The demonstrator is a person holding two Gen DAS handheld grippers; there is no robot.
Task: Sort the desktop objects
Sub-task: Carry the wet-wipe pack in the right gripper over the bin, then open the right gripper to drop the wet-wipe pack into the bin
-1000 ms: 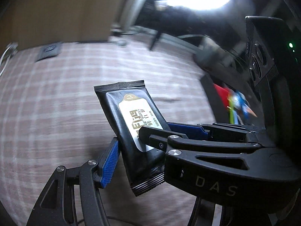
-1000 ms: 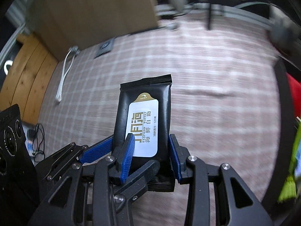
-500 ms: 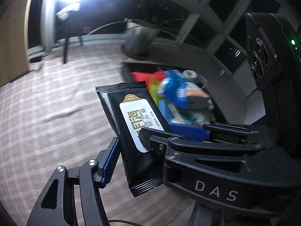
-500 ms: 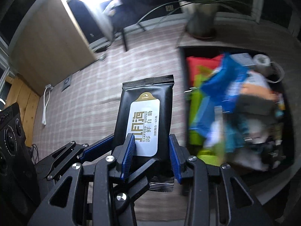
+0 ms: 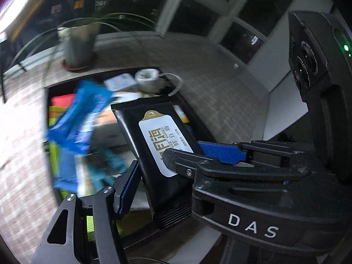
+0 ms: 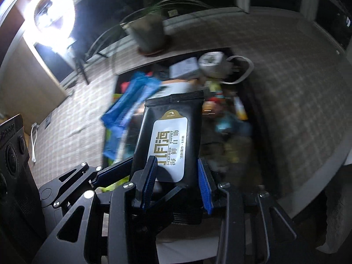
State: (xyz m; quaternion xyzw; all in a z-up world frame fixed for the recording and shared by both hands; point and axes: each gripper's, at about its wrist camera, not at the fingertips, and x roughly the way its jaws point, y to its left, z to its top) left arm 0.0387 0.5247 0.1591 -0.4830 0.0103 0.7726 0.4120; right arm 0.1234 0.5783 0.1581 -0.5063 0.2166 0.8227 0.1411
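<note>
A black wet-wipes packet with a white and gold label hangs above an open black bin. My left gripper is shut on it, one blue pad pressing each long edge. My right gripper is shut on the same packet near its lower end, and its black body crosses the left wrist view. The bin holds several items, among them a blue packet, a tape roll and a small white box.
A potted plant stands just behind the bin on the checked surface. A bright ring light on a stand is at the back left. A white cable lies by the wooden wall.
Both grippers have carried the packet sideways, from over bare checked surface to above the bin, which now fills the middle of both views. The grip on the packet looks the same.
</note>
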